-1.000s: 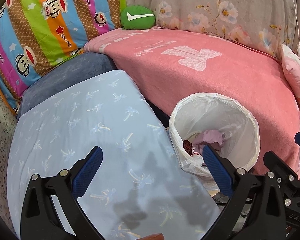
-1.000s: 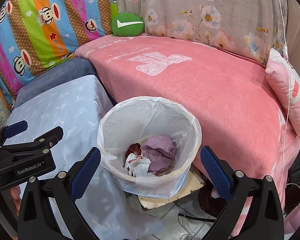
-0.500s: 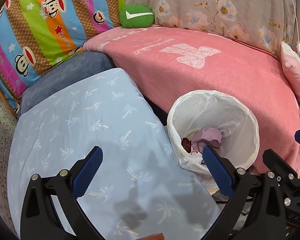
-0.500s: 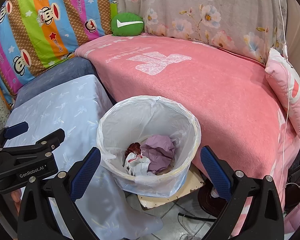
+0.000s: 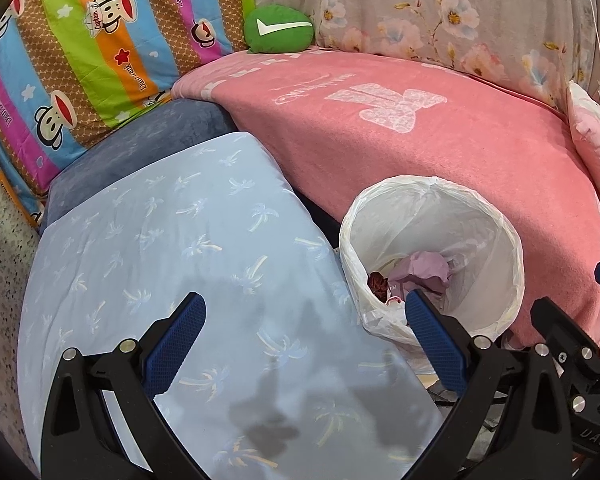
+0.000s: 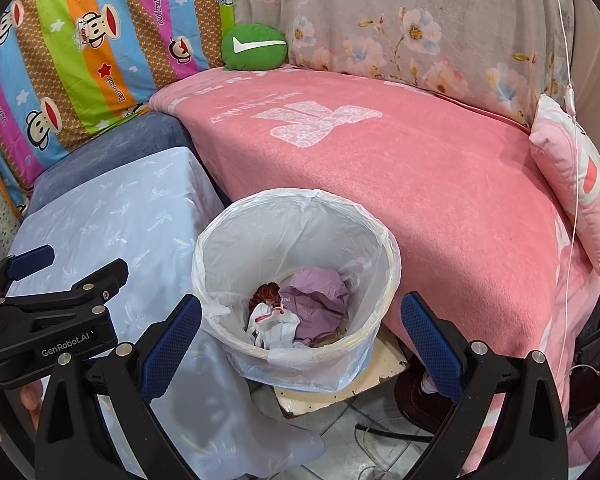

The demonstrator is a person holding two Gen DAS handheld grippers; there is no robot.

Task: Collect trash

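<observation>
left wrist – above blue cloth (image 5: 204, 264) | right wrist – above bin (image 6: 296, 216) | shared: bin

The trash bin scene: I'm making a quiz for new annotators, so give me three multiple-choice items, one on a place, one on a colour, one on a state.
1. Where does the trash bin stand?
A. on the pink blanket
B. between the pale blue cloth and the pink blanket
C. on the striped pillow

2. What colour is the small cushion with the white mark?
A. green
B. yellow
C. black

3. How are the right tongs?
A. shut on a wrapper
B. shut on the liner
C. open, holding nothing

Key: B, the pale blue cloth lies to one side and the pink blanket to the other; A, the small cushion is green; C, the right tongs stand wide apart above the bin.
</observation>
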